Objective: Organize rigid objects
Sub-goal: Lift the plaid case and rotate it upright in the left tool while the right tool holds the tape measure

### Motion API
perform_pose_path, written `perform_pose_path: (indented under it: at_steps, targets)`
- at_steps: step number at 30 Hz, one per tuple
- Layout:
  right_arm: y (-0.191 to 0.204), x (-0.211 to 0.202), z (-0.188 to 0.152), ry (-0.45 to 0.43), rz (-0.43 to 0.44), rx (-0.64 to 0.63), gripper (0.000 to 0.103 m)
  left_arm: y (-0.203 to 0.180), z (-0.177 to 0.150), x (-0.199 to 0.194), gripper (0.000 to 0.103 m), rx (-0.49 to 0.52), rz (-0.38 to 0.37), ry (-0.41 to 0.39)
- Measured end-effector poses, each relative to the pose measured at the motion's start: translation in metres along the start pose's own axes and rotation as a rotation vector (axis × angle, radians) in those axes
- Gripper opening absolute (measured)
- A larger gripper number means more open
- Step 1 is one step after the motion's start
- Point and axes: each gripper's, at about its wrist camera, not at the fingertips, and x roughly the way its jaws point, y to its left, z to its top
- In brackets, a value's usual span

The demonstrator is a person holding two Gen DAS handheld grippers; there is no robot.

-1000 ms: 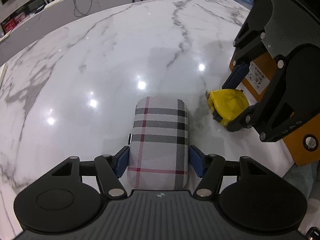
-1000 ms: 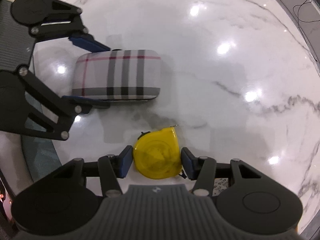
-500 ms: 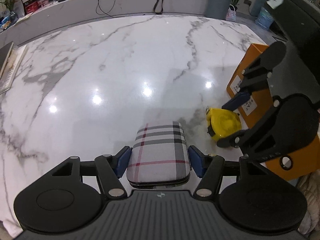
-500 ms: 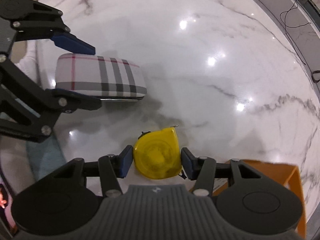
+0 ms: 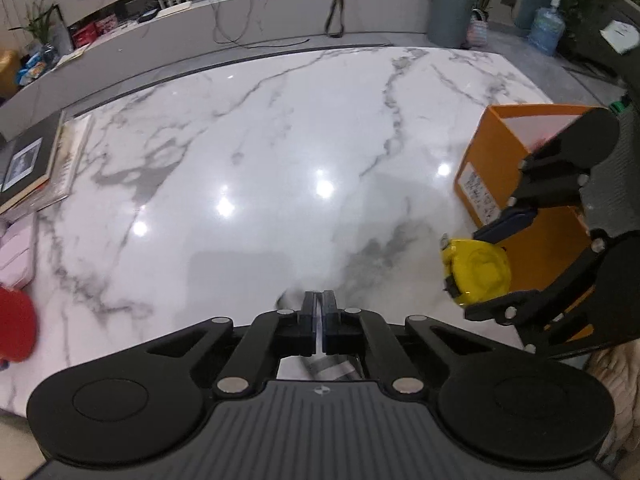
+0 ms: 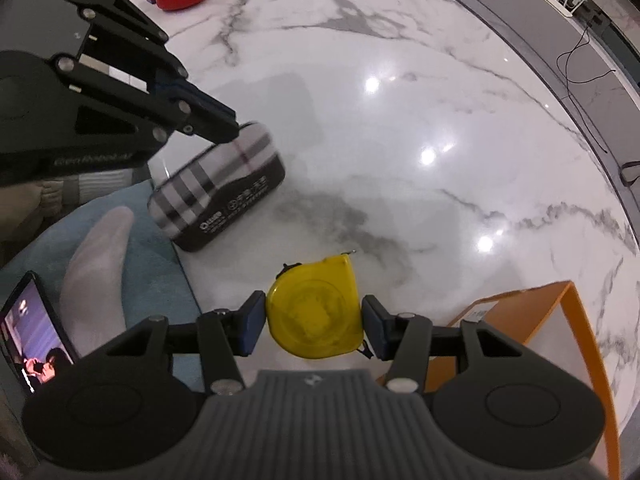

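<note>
Over the marble table, left gripper closed empty, plaid case blurred; right gripper clamps tape measure.

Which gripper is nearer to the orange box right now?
Right. The right gripper, gripping the yellow tape measure, sits right beside the orange box. The left gripper is farther off, across the marble.
</note>
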Motion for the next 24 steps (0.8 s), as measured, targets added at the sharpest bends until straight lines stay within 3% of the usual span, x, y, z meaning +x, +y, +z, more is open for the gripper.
perform_pose_path:
  at_steps: [4,6,8,13,19,24]
  targets:
    - [0.002,0.005,-0.005,-0.027,0.005,0.069,0.052,0.009,-0.006,0.000,0.027,-0.106,0.008,-0.023]
    - [0.004,0.007,-0.006,-0.040,0.026,0.115,0.052,0.015,-0.011,0.000,0.034,-0.144,0.031,-0.014]
    - [0.008,0.010,-0.005,-0.056,0.036,0.143,0.052,0.023,-0.018,0.004,0.053,-0.197,0.040,0.004]
    - [0.017,0.024,0.000,-0.069,0.072,0.192,0.052,0.040,-0.035,0.026,0.068,-0.327,0.058,0.062]
    - [0.026,0.043,0.010,-0.041,0.113,0.207,0.052,0.051,-0.050,0.042,0.071,-0.430,0.009,0.101]
    - [0.034,0.054,0.021,0.019,0.093,0.142,0.052,0.051,-0.049,0.049,0.071,-0.445,-0.042,0.134]
